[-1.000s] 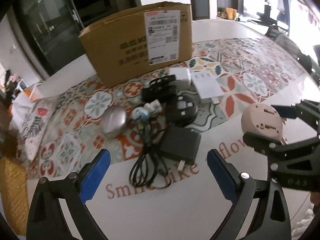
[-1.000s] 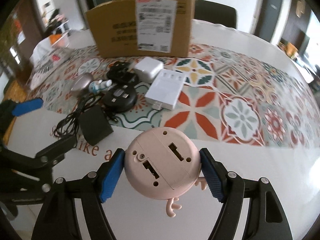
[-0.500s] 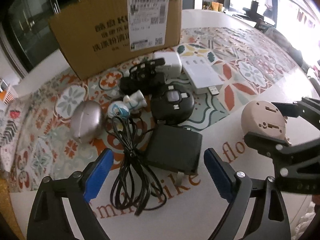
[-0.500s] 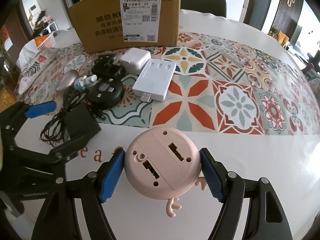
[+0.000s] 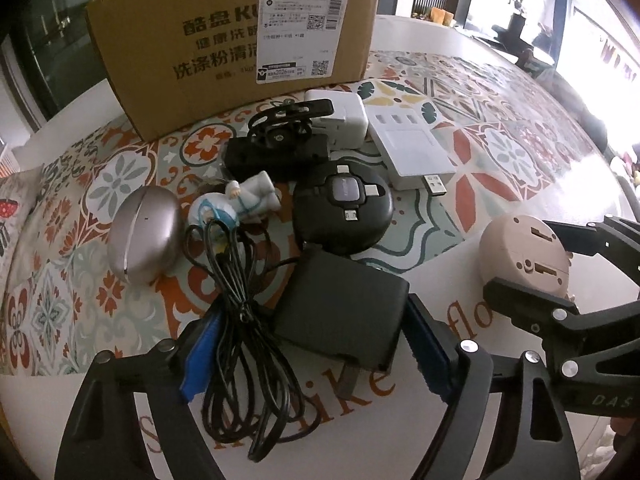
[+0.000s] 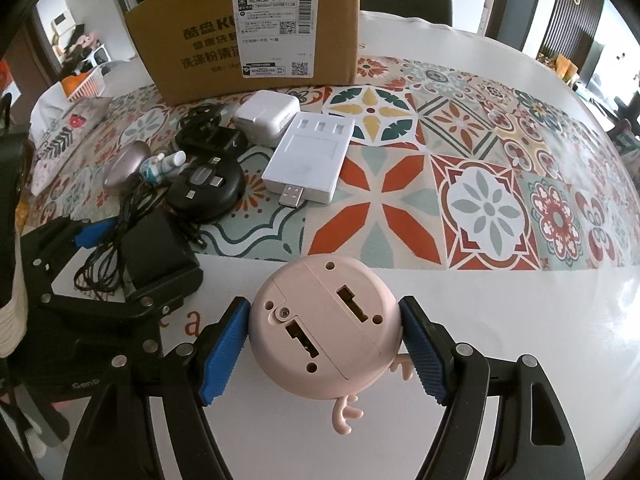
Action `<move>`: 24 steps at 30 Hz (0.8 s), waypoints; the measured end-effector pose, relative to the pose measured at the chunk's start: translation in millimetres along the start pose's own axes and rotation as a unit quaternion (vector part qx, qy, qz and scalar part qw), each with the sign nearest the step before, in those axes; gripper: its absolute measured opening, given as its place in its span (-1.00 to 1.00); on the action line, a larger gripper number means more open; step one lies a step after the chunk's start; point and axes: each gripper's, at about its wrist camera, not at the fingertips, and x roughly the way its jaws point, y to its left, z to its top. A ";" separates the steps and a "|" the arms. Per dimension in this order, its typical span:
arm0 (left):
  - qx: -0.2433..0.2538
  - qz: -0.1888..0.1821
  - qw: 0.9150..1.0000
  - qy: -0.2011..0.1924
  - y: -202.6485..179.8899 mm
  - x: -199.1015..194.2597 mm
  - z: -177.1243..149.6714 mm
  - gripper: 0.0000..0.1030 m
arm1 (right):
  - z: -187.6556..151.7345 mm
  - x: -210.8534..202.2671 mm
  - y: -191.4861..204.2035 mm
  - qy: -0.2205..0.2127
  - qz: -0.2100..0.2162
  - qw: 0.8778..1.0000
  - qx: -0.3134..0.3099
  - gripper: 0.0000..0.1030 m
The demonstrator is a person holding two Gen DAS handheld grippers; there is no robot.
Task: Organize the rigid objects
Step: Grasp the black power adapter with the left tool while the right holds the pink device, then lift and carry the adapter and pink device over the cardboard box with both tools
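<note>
A round pink plastic gadget (image 6: 326, 326) is pinched above the white table (image 6: 500, 320) by the right gripper (image 6: 322, 354). The left gripper (image 5: 316, 350), spread, is seen straddling a black power adapter (image 5: 340, 314) and coiled cable (image 5: 248, 344); a brown cardboard box (image 5: 224, 40) is seen behind.

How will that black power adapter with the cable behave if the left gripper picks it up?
The black adapter looks like a rigid block, so it should grip firmly. Its looped cable is floppy and will likely dangle, perhaps dragging the figurine it lies across.
</note>
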 end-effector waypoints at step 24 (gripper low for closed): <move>-0.041 0.050 0.995 -0.081 6.3 -101.5 9.6 0.59 | 14.1 -71.9 9.6 -0.087 0.004 0.996 -0.012 0.45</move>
